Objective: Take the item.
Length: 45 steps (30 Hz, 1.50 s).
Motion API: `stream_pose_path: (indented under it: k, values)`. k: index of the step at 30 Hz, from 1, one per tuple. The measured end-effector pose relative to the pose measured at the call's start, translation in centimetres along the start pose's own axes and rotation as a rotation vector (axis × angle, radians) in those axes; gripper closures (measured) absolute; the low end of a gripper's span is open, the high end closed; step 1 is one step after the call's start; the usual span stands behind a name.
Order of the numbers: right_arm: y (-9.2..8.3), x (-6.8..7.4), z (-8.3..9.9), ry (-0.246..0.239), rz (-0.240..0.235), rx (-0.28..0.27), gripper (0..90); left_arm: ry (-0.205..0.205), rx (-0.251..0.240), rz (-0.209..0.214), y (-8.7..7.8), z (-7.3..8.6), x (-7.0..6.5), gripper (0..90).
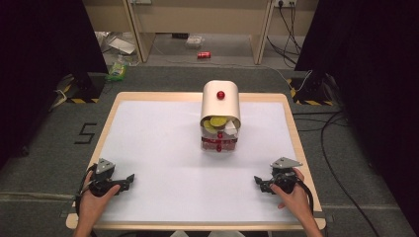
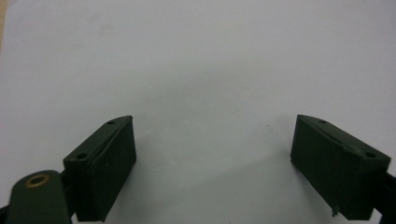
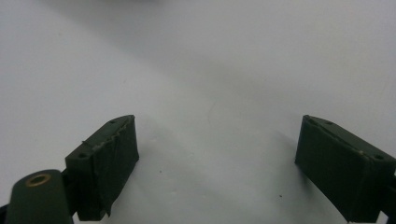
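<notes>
Both grippers, left (image 1: 129, 177) and right (image 1: 258, 180), are resting near the bench's (image 1: 148, 148) front corners, fingers wide and empty, well apart from the cream container (image 1: 220, 106) sitting toward the back edge.

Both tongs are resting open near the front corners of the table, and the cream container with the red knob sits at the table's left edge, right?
Not quite. The left tongs and right tongs do sit open near the front corners, but the cream container with the red knob stands midway across the table, toward its far edge, as the high view shows.
</notes>
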State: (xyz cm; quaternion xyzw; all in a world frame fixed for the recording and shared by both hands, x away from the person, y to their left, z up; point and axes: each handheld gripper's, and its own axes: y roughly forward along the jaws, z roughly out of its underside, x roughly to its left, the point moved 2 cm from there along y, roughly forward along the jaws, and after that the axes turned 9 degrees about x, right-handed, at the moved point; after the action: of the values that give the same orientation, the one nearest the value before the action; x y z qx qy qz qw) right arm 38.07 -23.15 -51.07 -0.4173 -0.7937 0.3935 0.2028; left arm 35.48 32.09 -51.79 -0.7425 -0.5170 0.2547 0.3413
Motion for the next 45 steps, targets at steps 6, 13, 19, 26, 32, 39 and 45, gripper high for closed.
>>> stream_pose_path:
  k: [6,13,19,26,32,39,45]
  values:
    - [-0.1,0.1,0.0,0.006,-0.003,-0.009,17.0,0.000,0.000,0.000,0.0,0.0,0.0,13.3]
    - [-1.3,0.3,-0.8,-0.003,-0.014,-0.105,15.3,0.000,0.000,0.000,0.0,0.0,0.0,13.3]
    - [-2.1,1.9,-2.1,-0.072,-0.043,-0.159,15.4,0.001,0.000,-0.001,0.0,0.0,0.0,13.3]
    - [-2.5,3.3,-3.2,-0.106,-0.066,-0.165,16.7,0.001,0.000,-0.001,0.0,0.0,0.0,13.3]
    - [-3.4,4.5,-4.4,-0.149,-0.075,-0.194,17.8,0.001,0.000,-0.002,0.0,0.0,0.0,13.3]
    - [-4.7,5.5,-6.9,-0.189,-0.081,-0.240,17.7,0.002,0.000,-0.002,0.0,0.0,0.0,13.3]
    - [-5.8,6.4,-9.5,-0.218,-0.092,-0.263,24.1,0.001,0.000,-0.002,0.0,0.0,0.0,13.3]
